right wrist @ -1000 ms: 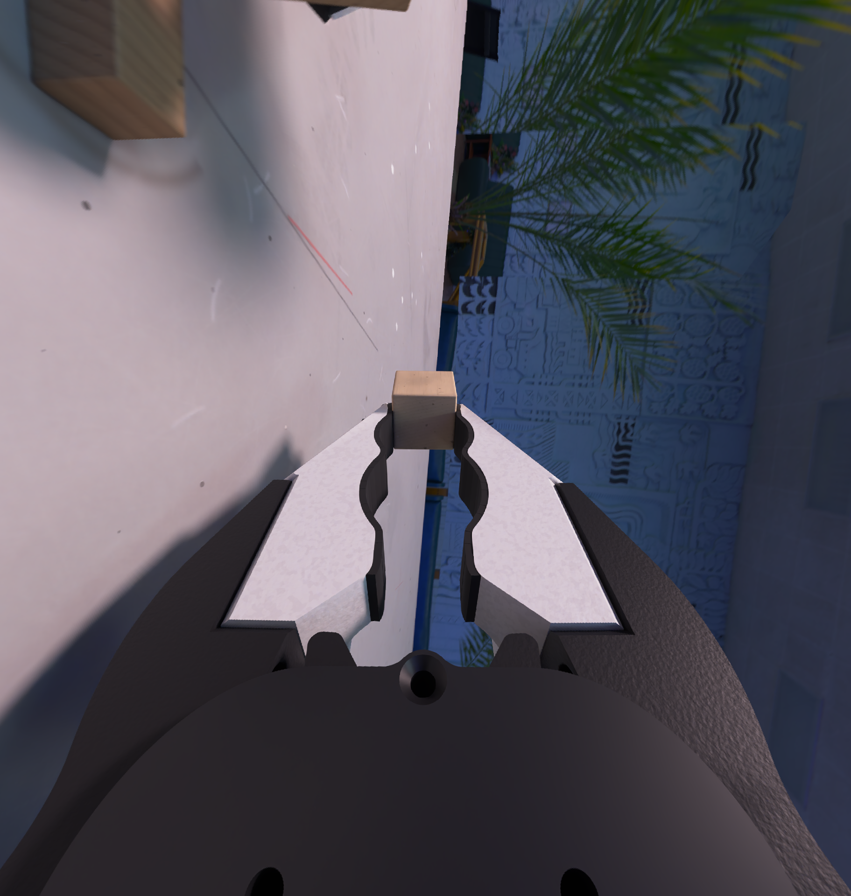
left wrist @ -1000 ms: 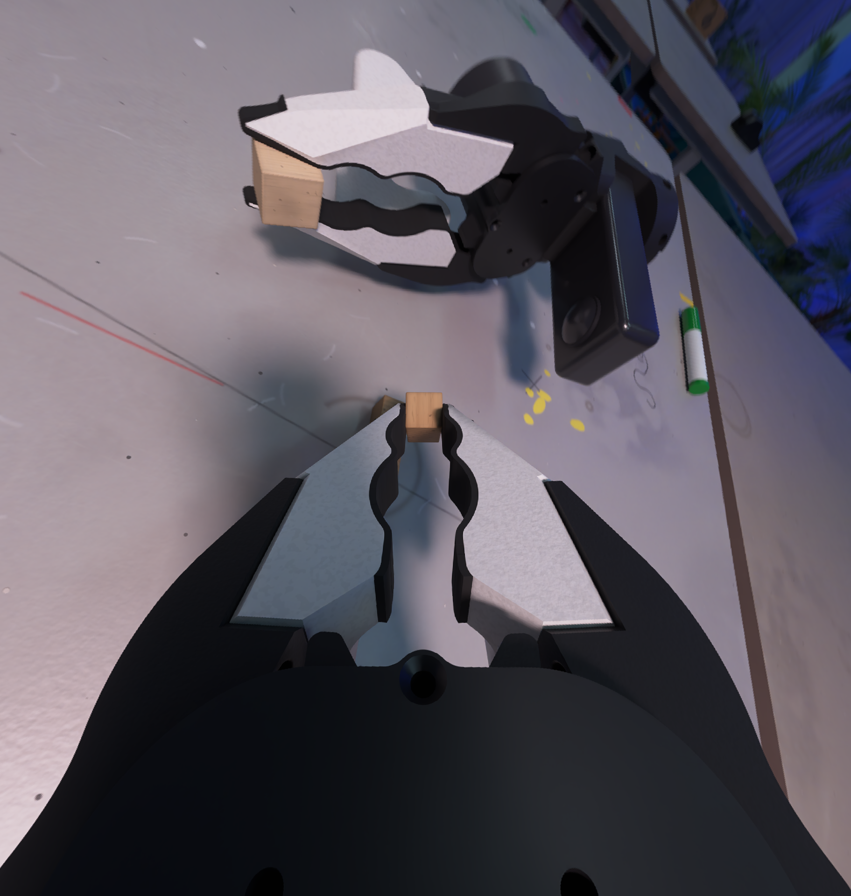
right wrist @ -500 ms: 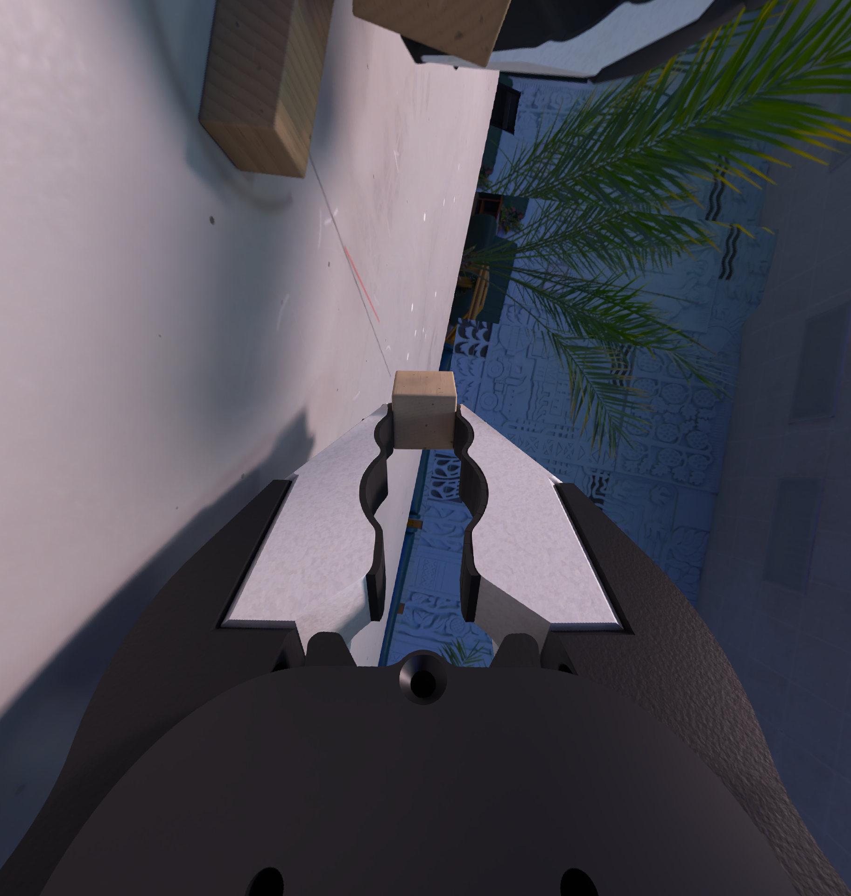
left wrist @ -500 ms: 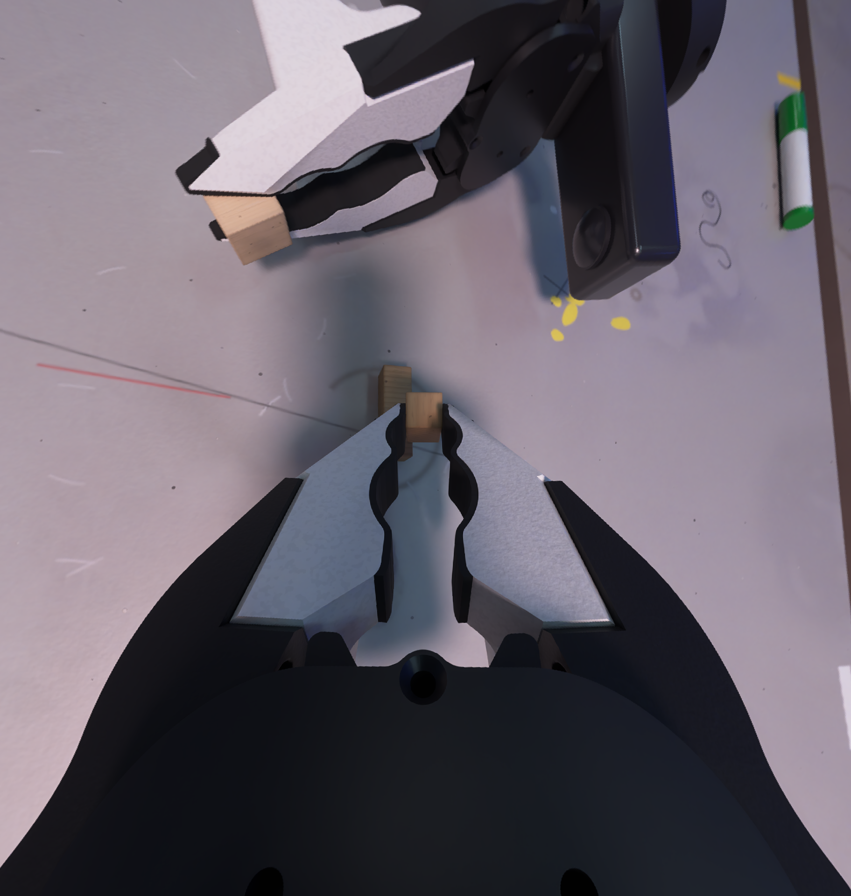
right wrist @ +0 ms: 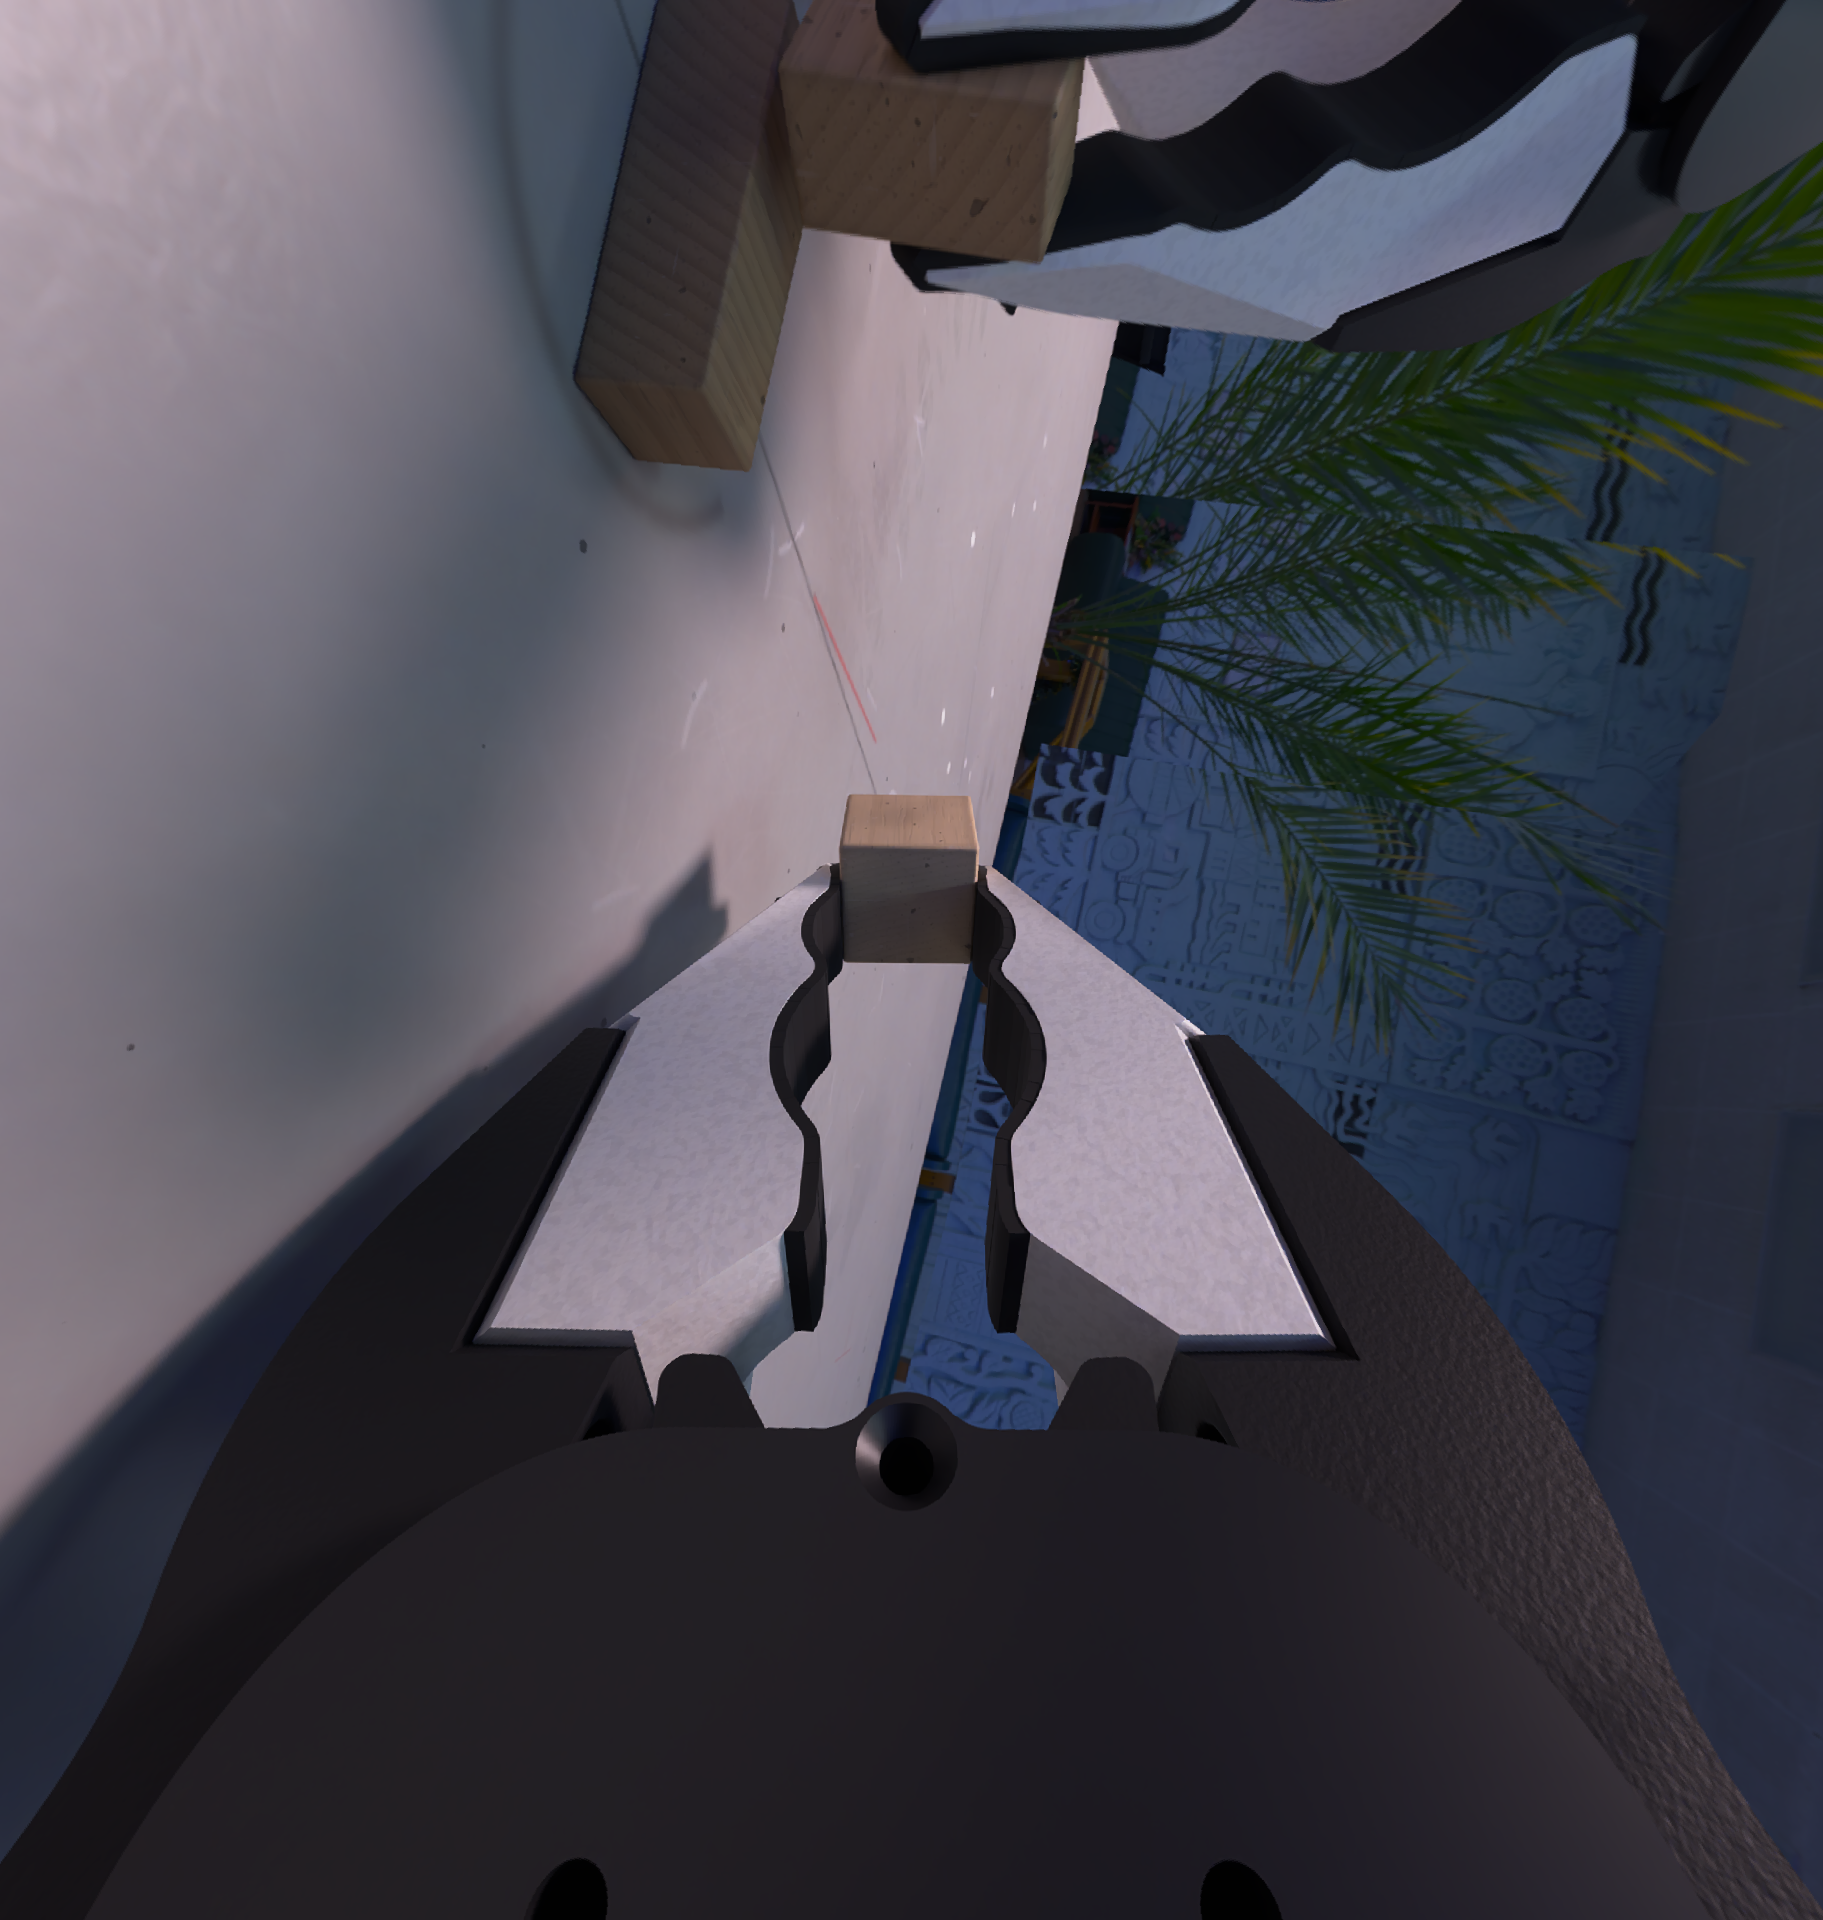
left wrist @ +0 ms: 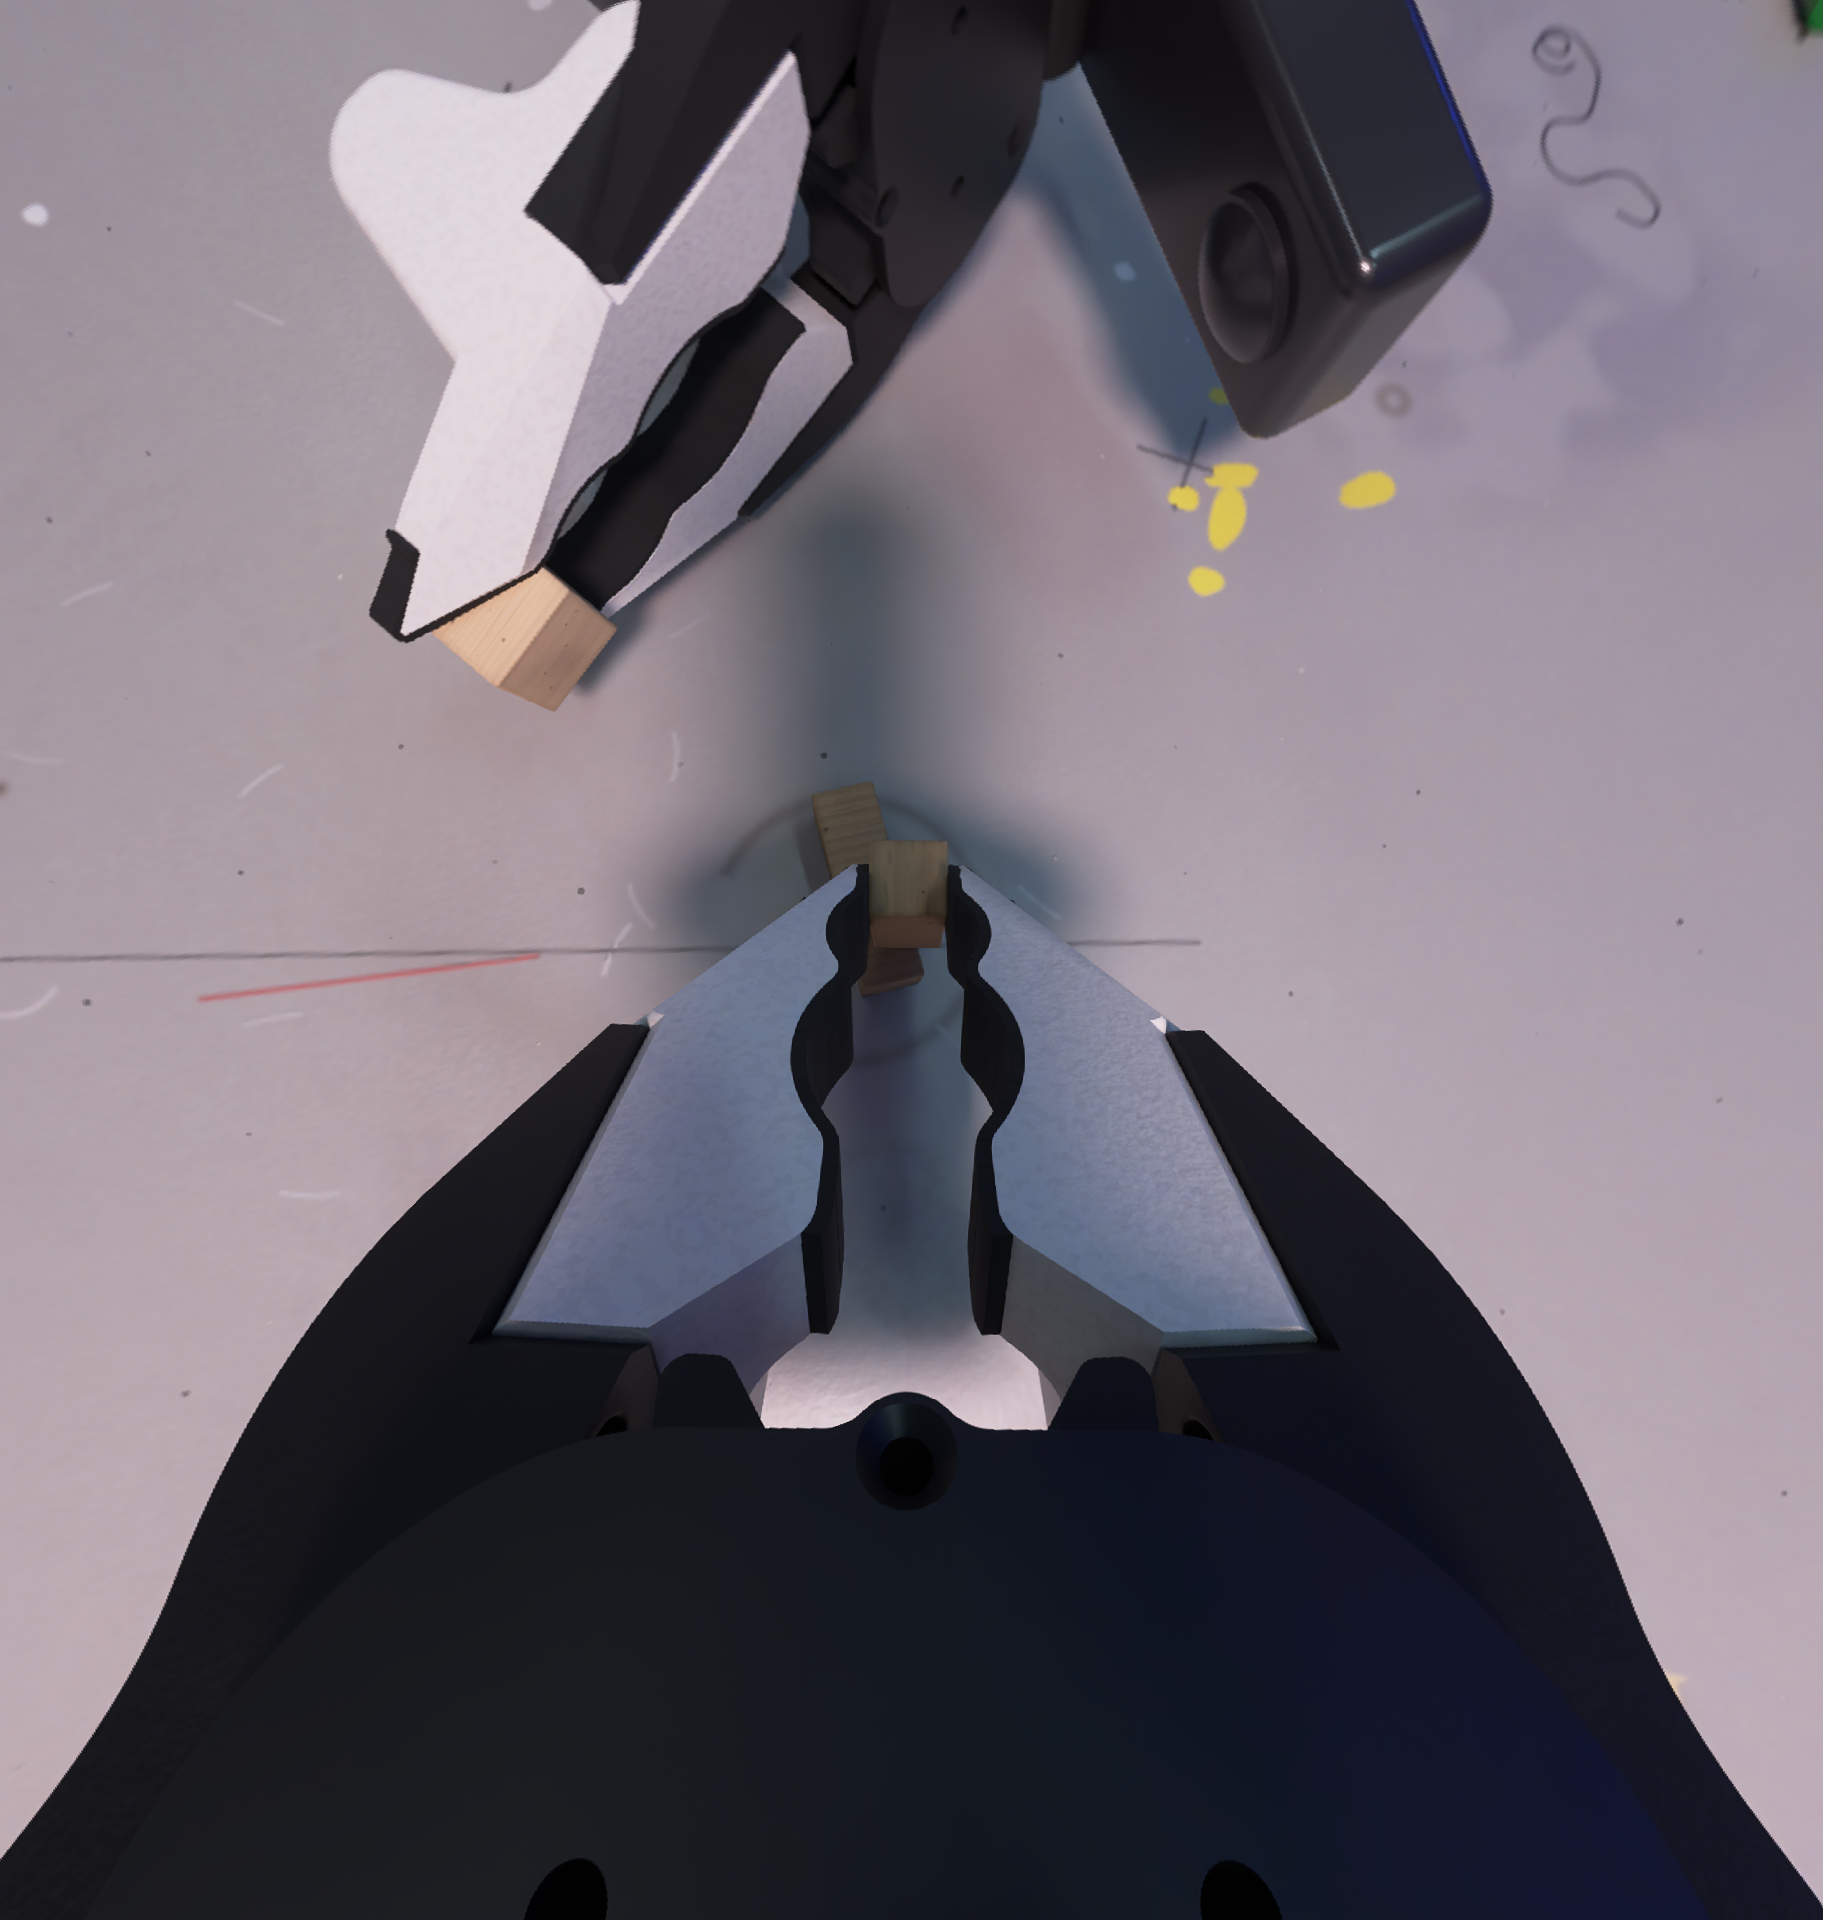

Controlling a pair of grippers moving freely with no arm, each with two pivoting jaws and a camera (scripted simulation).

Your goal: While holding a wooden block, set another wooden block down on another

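Note:
My left gripper (left wrist: 907,896) is shut on a small wooden block (left wrist: 905,883) and holds it right over a longer wooden block (left wrist: 847,824) that lies flat on the grey table (left wrist: 263,1091). In the right wrist view the held block (right wrist: 948,135) sits against the lying block's (right wrist: 689,260) upper face; I cannot tell whether they touch. The left gripper (right wrist: 917,156) comes in from the top right there. My right gripper (right wrist: 909,904) is shut on a pale wooden cube (right wrist: 909,883), held off the table. It shows in the left wrist view (left wrist: 512,623) with its cube (left wrist: 528,644), to the upper left.
The right gripper's black camera housing (left wrist: 1333,229) hangs at the upper right. Yellow paint spots (left wrist: 1224,520) and a thin pencil line (left wrist: 263,956) mark the table. The table's far edge (right wrist: 1032,727) runs past my right fingertips, with a palm plant (right wrist: 1406,623) beyond.
My left gripper has moved forward with its block, over the lying block. The right gripper with its cube now appears closer and higher in the left view.

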